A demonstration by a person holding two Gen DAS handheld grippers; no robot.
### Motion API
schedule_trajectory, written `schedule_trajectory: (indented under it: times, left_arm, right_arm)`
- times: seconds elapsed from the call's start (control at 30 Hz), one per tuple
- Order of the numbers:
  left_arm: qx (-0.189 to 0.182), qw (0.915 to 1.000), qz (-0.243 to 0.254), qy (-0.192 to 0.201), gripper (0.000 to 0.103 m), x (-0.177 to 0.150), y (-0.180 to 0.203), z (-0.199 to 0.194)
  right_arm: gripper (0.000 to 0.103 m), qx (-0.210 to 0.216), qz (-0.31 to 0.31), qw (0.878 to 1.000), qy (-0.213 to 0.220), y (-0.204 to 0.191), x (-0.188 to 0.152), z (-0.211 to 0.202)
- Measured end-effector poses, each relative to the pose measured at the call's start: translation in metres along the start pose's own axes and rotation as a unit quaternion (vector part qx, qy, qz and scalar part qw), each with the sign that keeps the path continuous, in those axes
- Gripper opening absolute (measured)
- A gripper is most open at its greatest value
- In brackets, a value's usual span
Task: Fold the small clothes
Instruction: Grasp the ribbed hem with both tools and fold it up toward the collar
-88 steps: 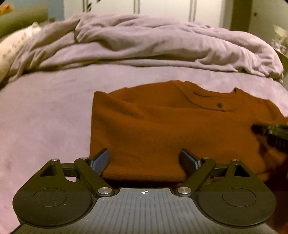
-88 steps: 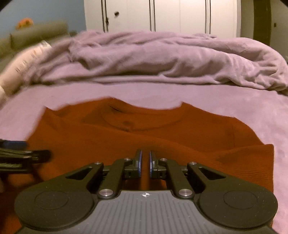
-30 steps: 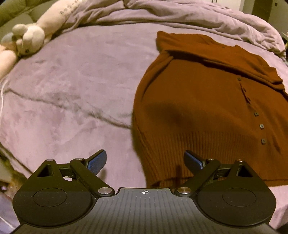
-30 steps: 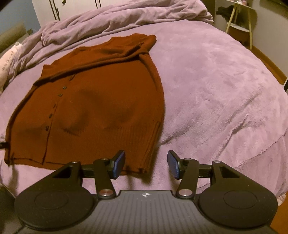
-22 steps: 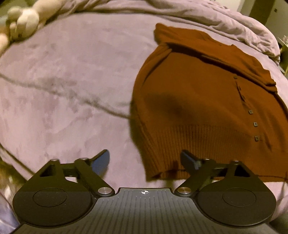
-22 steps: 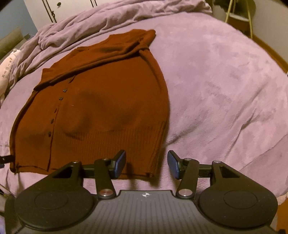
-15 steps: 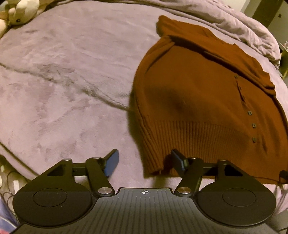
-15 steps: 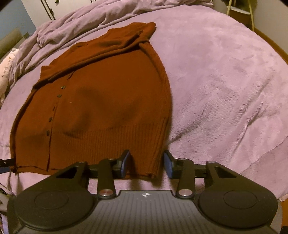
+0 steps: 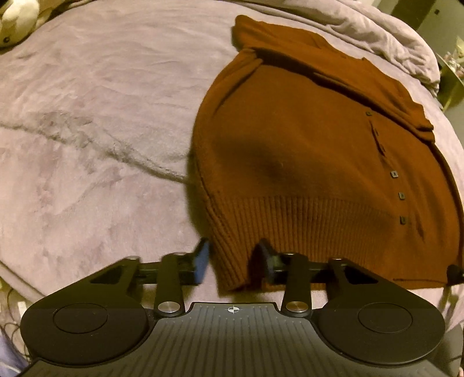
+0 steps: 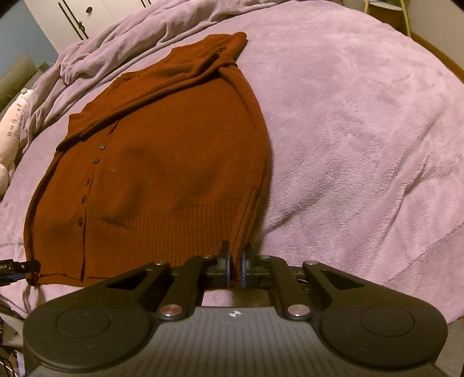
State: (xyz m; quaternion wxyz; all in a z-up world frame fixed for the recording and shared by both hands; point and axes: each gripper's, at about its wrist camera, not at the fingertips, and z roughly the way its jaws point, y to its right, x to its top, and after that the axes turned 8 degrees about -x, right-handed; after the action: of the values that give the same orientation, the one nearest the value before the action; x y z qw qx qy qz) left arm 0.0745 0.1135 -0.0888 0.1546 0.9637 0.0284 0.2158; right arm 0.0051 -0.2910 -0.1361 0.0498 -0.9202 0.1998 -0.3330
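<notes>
A rust-brown buttoned cardigan [image 9: 304, 162] lies front up on the purple bed cover, its sleeves folded across the top; it also shows in the right wrist view [image 10: 162, 174]. My left gripper [image 9: 233, 264] straddles the left corner of the ribbed hem, its jaws partly open around the cloth. My right gripper [image 10: 235, 268] is shut on the right corner of the hem. The left gripper's tip shows in the right wrist view [image 10: 17, 268] at the hem's far corner.
The purple bed cover [image 10: 362, 130] spreads wide on both sides. A rumpled duvet [image 9: 362, 26] lies behind the cardigan. A plush toy [image 9: 14, 20] sits at the far left. The near bed edge runs just below the hem. A stool [image 10: 385, 11] stands beside the bed.
The cardigan, folded earlier, now lies spread long. Both grippers moved in on the hem corners. The right jaws closed on the cloth; the left jaws narrowed around it.
</notes>
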Motion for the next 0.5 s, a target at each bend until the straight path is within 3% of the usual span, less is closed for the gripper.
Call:
schedule_trajectory:
  times: [0.1, 0.33, 0.5]
  left_arm:
    - [-0.022, 0.9996, -0.015, -0.009, 0.014, 0.005, -0.006, -0.002]
    - [-0.068, 0.997, -0.012, 0.034, 0.011, 0.032, 0.002, -0.031]
    - [-0.087, 0.9929, -0.008, 0.081, 0.011, 0.074, 0.015, -0.05]
  right_arm:
    - [0.005, 0.028, 0.034, 0.999, -0.011, 0.009, 0.003, 0.0]
    - [0.005, 0.095, 0.087, 0.992, -0.002, 0.019, 0.028, -0.011]
    - [0.005, 0.104, 0.068, 0.991, 0.044, 0.003, 0.067, -0.02]
